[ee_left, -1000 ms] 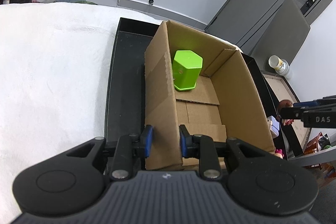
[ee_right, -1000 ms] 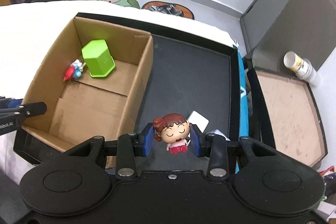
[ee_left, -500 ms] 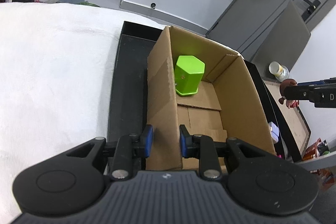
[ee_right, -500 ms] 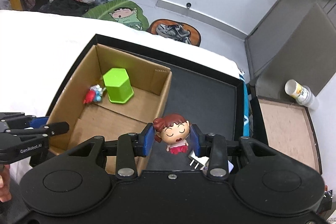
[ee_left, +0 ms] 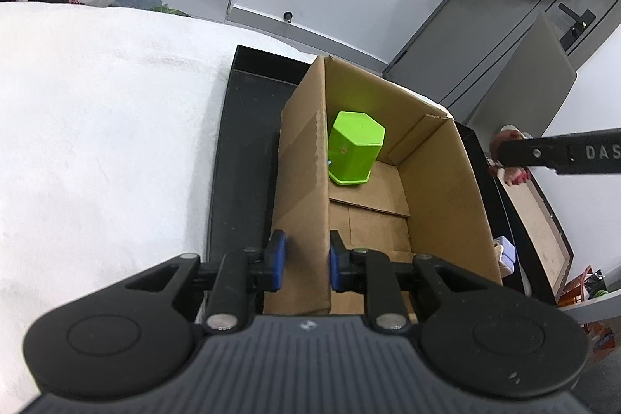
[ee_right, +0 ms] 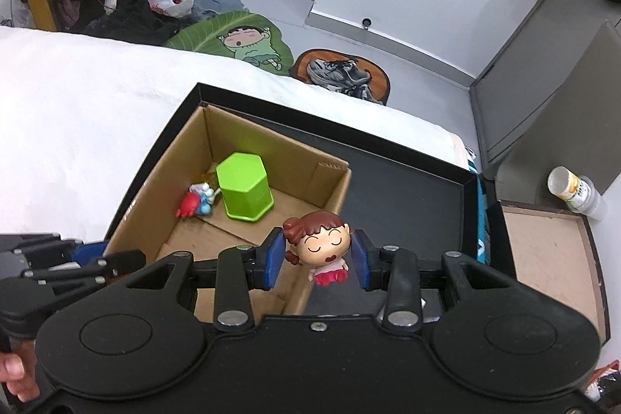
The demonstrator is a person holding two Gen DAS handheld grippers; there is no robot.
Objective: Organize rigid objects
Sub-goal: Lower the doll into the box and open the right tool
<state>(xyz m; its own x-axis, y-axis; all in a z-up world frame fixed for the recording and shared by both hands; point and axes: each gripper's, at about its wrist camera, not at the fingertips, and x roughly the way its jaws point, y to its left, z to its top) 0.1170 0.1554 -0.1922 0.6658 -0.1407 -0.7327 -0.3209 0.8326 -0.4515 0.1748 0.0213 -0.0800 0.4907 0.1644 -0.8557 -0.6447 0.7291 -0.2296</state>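
Note:
A cardboard box [ee_left: 438,189] [ee_right: 163,196] stands in a shallow black tray [ee_left: 240,158] [ee_right: 411,189] on a white cloth. Inside the box are a green hexagonal cup [ee_left: 355,148] [ee_right: 244,191], upside down, and a small red and blue toy [ee_right: 196,202] beside it. My left gripper [ee_left: 306,266] is shut on the box's near left wall. My right gripper [ee_right: 316,260] is shut on a doll figurine [ee_right: 324,245] with brown hair and a pink dress, held above the box's right wall. From the left wrist view, the right gripper's finger [ee_left: 559,154] shows at the far right edge.
A white charger [ee_left: 506,255] lies in the tray right of the box. A brown board [ee_right: 551,258] and a bottle [ee_right: 576,193] sit on the floor to the right. Shoes, bags and a cartoon mat [ee_right: 240,43] lie on the floor beyond the bed.
My right gripper has lifted and moved left with the doll, from over the black tray toward the box's right wall. The left gripper has kept its hold on the box wall.

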